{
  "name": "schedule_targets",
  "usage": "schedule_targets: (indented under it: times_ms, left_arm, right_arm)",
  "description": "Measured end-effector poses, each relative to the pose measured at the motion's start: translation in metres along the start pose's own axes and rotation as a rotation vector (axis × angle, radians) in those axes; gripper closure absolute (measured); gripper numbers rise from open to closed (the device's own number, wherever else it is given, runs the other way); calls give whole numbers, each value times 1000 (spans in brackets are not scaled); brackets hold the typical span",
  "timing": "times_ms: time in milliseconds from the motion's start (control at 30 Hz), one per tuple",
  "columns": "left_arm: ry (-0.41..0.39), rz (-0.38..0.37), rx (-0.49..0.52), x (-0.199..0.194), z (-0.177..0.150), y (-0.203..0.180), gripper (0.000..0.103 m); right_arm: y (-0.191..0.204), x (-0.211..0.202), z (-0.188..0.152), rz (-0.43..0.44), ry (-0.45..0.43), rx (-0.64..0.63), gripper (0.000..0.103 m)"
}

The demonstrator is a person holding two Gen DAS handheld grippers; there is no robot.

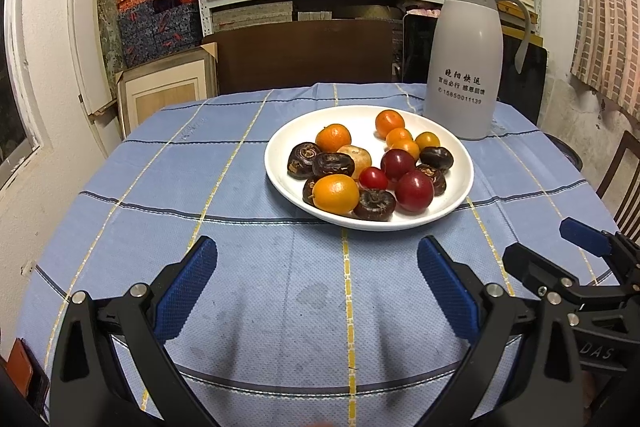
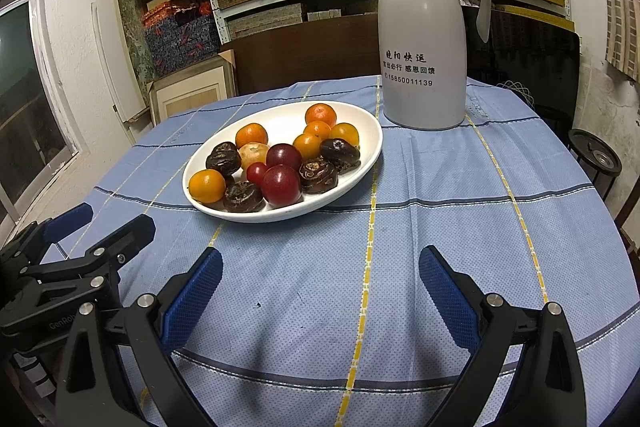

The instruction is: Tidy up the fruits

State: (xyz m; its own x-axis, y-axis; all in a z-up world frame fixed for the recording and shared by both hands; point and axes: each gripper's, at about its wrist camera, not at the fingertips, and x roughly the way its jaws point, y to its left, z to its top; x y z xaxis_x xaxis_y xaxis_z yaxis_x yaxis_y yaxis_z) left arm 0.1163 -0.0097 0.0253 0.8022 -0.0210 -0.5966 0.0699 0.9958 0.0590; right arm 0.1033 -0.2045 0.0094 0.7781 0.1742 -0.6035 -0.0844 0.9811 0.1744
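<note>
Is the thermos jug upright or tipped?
Upright: the thermos jug stands on its base on the tablecloth, lid on top.

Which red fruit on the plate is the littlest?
The small bright-red one tucked between the two bigger dark-red plums, near the middle of the white plate.

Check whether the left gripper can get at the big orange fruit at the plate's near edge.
Probably yes: the left gripper is open, and only bare tablecloth lies before the orange fruit on the plate.
</note>
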Motion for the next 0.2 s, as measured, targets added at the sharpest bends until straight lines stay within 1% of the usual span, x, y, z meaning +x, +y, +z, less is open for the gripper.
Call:
schedule_targets:
  times_ms: [200]
  left_arm:
    - [11,-5,-1,2,1,1,5]
  right_arm:
    - [0,0,-1,1,-1,0,4]
